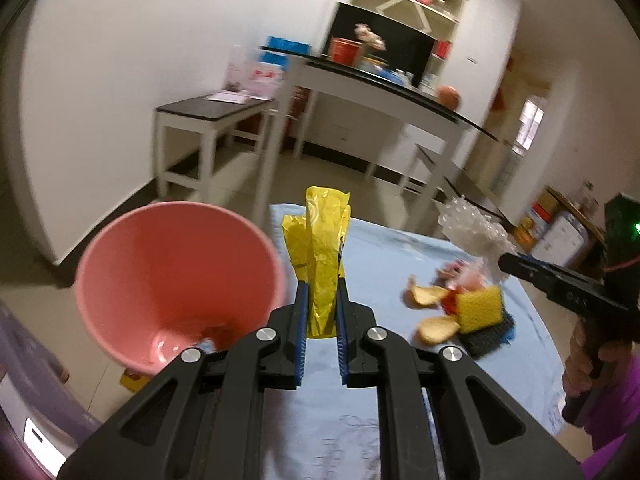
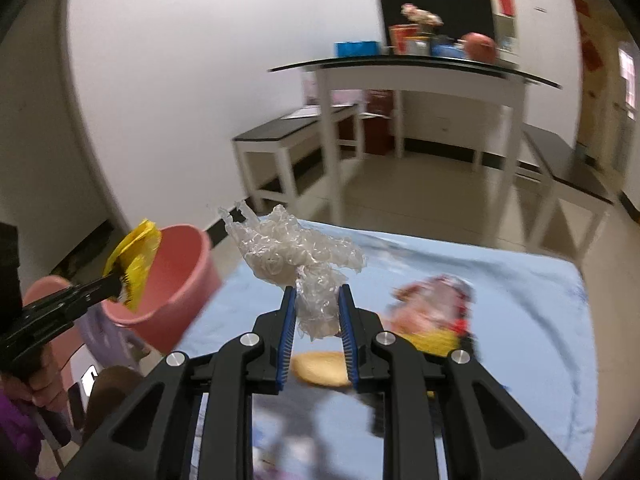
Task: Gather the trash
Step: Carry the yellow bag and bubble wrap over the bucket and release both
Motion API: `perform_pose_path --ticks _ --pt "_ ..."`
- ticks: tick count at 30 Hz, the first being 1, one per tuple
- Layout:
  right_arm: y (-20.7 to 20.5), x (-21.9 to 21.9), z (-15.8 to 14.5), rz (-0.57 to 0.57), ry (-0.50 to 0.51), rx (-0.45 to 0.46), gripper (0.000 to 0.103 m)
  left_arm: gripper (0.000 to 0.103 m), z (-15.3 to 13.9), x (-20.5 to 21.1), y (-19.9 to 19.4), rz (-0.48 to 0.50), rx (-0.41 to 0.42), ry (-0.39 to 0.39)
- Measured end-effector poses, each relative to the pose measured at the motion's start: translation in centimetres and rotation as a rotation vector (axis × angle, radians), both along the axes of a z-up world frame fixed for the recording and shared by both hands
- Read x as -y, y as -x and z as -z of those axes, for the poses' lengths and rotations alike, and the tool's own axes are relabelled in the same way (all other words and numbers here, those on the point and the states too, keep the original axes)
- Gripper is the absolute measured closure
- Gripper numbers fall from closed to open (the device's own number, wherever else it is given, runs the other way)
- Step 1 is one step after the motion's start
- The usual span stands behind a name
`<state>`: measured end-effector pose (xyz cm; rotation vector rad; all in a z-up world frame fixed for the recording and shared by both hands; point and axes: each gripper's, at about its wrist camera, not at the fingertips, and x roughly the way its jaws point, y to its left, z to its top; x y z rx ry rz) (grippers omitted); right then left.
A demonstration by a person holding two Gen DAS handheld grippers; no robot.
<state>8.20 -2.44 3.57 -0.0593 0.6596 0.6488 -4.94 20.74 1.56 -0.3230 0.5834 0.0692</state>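
My left gripper (image 1: pixel 320 290) is shut on a crumpled yellow wrapper (image 1: pixel 322 248), which stands up between the blue pads just right of the pink bin (image 1: pixel 176 280). In the right wrist view the same yellow wrapper (image 2: pixel 134 264) hangs at the pink bin's (image 2: pixel 172 292) rim. My right gripper (image 2: pixel 318 292) is shut on a wad of clear bubble wrap (image 2: pixel 288 256), held above the light blue tablecloth (image 2: pixel 520 320). From the left wrist view that bubble wrap (image 1: pixel 472 228) shows at the right gripper's tip. Orange peels (image 1: pixel 430 312), a yellow sponge (image 1: pixel 480 308) and a reddish wrapper (image 2: pixel 432 300) lie on the cloth.
The pink bin tilts beside the table's left edge, over a lilac stool (image 1: pixel 36 380). A white desk with a dark top (image 2: pixel 420 68) and low benches (image 2: pixel 288 144) stand across the tiled floor. A hand in a purple sleeve (image 1: pixel 596 368) holds the right gripper.
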Motion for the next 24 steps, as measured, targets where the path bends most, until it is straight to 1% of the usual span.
perform_pose_path --ticks 3,6,12,20,24 --pt "0.1 -2.9 -0.2 -0.054 0.006 0.007 0.082 0.091 0.0 -1.8 0.6 -0.057 -0.004 0.014" --pt "0.1 -5.7 -0.4 -0.105 -0.002 0.002 0.082 0.091 0.2 -2.9 1.2 -0.109 -0.009 0.009" --pt "0.2 -10.9 -0.5 -0.188 -0.002 -0.007 0.082 0.091 0.6 -4.8 1.8 -0.177 -0.025 0.009" --pt "1.2 -16.0 1.1 -0.271 0.012 -0.068 0.082 0.091 1.7 -6.8 1.9 -0.241 -0.048 0.012" --pt "1.5 -18.1 2.1 -0.297 0.030 -0.099 0.082 0.091 2.2 -7.3 1.5 -0.263 -0.064 -0.005"
